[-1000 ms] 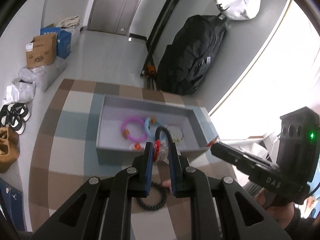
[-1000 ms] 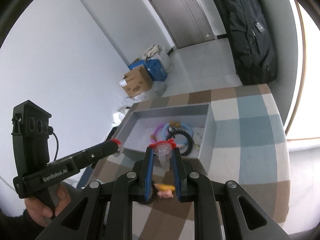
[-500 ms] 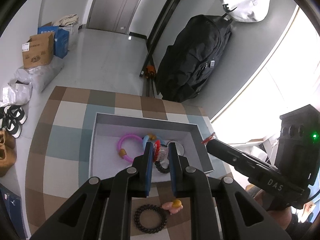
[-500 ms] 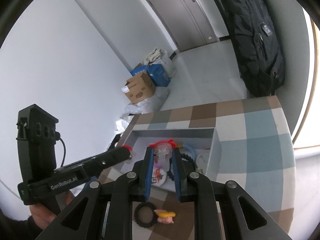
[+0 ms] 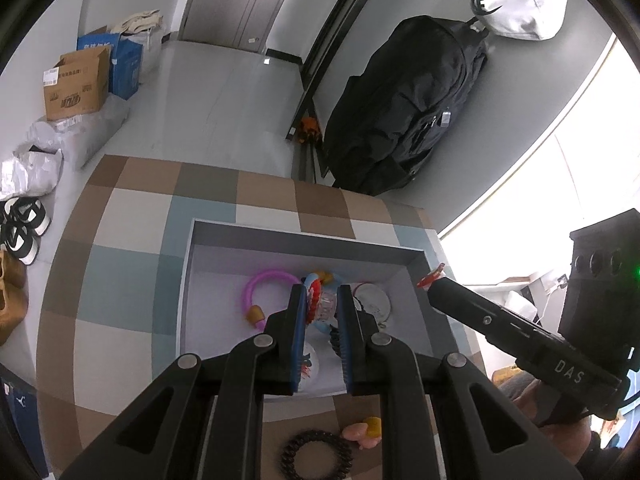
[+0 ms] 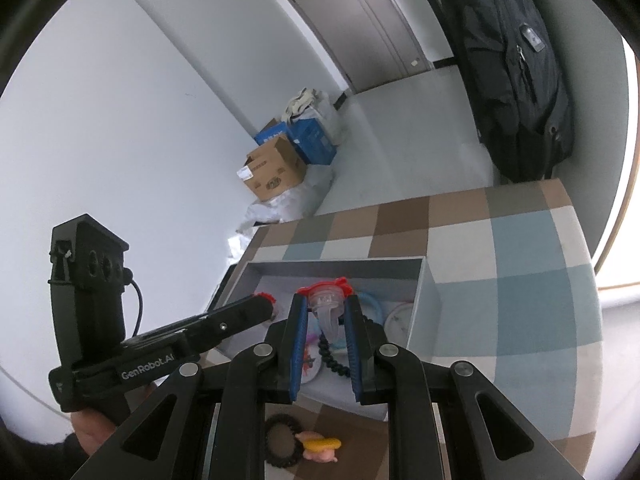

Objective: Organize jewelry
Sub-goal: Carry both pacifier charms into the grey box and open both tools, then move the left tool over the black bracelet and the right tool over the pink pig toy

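A grey open box lies on the checked table. It holds a pink ring, a white disc, blue ring and black beads. My left gripper is shut on a clear piece with red trim, held over the box. My right gripper is shut on a clear clip with a red rim, also above the box. A black hair tie and a pink-and-yellow charm lie on the table in front of the box.
Each gripper shows in the other's view: the right one, the left one. Beyond the table's far edge stand a black backpack, cardboard boxes and shoes on the floor.
Both grippers have moved forward and now hang over the box, each still holding its piece. The hair tie and charm now lie behind the fingertips.
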Demonstrator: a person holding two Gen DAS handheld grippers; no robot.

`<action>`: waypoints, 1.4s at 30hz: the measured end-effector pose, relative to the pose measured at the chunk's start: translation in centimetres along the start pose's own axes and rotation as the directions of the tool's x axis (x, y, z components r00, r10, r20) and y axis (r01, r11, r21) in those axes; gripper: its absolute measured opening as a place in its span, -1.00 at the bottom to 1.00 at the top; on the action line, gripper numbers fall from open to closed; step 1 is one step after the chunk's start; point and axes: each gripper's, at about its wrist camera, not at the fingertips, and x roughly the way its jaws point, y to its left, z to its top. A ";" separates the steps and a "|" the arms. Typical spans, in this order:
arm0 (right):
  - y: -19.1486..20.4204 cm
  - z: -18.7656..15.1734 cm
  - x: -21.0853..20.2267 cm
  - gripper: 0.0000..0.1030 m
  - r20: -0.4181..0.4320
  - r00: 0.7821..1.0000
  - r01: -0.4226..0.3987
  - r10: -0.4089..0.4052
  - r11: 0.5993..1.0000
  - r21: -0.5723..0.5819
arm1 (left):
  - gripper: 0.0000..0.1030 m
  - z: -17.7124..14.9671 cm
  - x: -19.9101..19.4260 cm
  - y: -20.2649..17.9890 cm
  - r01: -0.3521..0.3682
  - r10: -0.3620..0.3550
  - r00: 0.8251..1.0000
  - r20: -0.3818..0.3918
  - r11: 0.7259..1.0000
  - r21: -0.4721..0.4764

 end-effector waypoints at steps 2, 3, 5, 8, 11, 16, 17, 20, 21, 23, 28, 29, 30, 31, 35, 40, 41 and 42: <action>0.0 -0.1 0.2 -0.66 -0.009 1.000 -0.001 0.001 1.000 0.000 | -0.79 0.0 0.2 0.0 0.002 -0.002 1.000 -0.004 1.000 -0.002; 0.0 -0.1 0.4 -0.66 -0.015 1.000 -0.002 0.002 1.000 0.001 | -0.79 0.0 0.3 0.1 -0.001 0.001 1.000 -0.006 1.000 -0.004; -0.1 -0.1 0.6 -0.66 -0.022 1.000 -0.002 0.002 1.000 0.002 | -0.79 -0.1 0.5 0.1 0.002 -0.003 1.000 -0.012 1.000 -0.011; -0.1 0.0 0.7 -0.65 -0.021 1.000 0.005 -0.005 1.000 0.002 | -0.79 -0.1 0.7 0.3 0.018 -0.019 1.000 -0.018 0.999 -0.026; -0.4 0.0 0.6 -0.61 -0.019 1.000 0.015 -0.015 1.000 0.015 | -0.77 0.0 0.8 0.2 0.023 -0.024 1.000 -0.014 0.999 -0.030; -0.9 0.1 -0.2 -0.21 0.008 1.000 0.013 -0.013 0.999 0.044 | -0.31 0.0 0.8 0.1 0.027 -0.028 0.999 -0.030 0.999 -0.038; -0.8 0.1 -0.7 -0.08 0.030 1.000 0.003 -0.004 0.999 0.046 | -0.27 0.0 0.6 0.1 0.029 -0.030 0.999 -0.020 0.999 -0.041; -0.5 0.1 -1.8 0.26 0.080 0.997 0.002 -0.004 1.000 0.027 | -0.06 -0.2 0.1 0.0 0.019 -0.019 1.000 0.000 0.999 -0.036; -0.5 0.1 -2.1 0.44 0.089 0.996 0.008 -0.010 1.000 0.021 | 0.05 -0.2 0.0 -0.1 0.009 -0.009 1.000 0.006 0.999 -0.033; -0.3 0.0 -2.6 0.60 0.114 0.993 0.026 -0.027 1.000 0.009 | 0.09 -0.4 -0.3 0.0 0.005 -0.004 1.000 0.019 0.999 -0.036; -0.3 -0.3 -2.8 0.71 0.114 0.993 0.031 -0.033 0.999 0.016 | 0.10 -0.7 -0.8 0.1 -0.024 0.025 0.999 0.031 0.998 -0.050; -0.3 -0.4 -2.9 0.75 0.114 0.993 0.033 -0.034 0.999 0.014 | 0.10 -0.8 -0.9 0.1 -0.027 0.029 0.999 0.033 0.999 -0.046; -0.2 -0.5 -3.0 0.80 0.117 0.992 0.036 -0.037 0.999 0.009 | 0.10 -0.9 -1.2 -0.1 -0.036 0.037 0.999 0.037 0.999 -0.037; -0.1 -0.6 -3.3 0.84 0.129 0.991 0.047 -0.046 0.999 -0.002 | 0.10 -1.0 -1.3 -0.3 -0.044 0.045 0.998 0.043 0.999 -0.027; 0.7 -1.2 -4.1 1.00 0.166 0.984 0.071 -0.062 0.996 -0.048 | 0.17 -1.6 -2.0 -0.7 -0.093 0.093 0.994 0.053 0.996 0.005; 1.4 -2.1 -4.7 1.00 0.184 0.978 0.119 -0.102 0.989 -0.084 | 0.45 -2.8 -2.6 -1.4 -0.160 0.158 0.985 0.072 0.987 0.031; 1.5 -2.3 -4.8 1.00 0.183 0.978 0.119 -0.101 0.989 -0.090 | 0.46 -3.0 -2.8 -1.6 -0.168 0.166 0.983 0.073 0.985 0.035; 1.6 -2.5 -5.1 1.00 0.186 0.977 0.123 -0.104 0.988 -0.094 | 0.46 -3.2 -2.9 -1.7 -0.178 0.175 0.982 0.075 0.983 0.039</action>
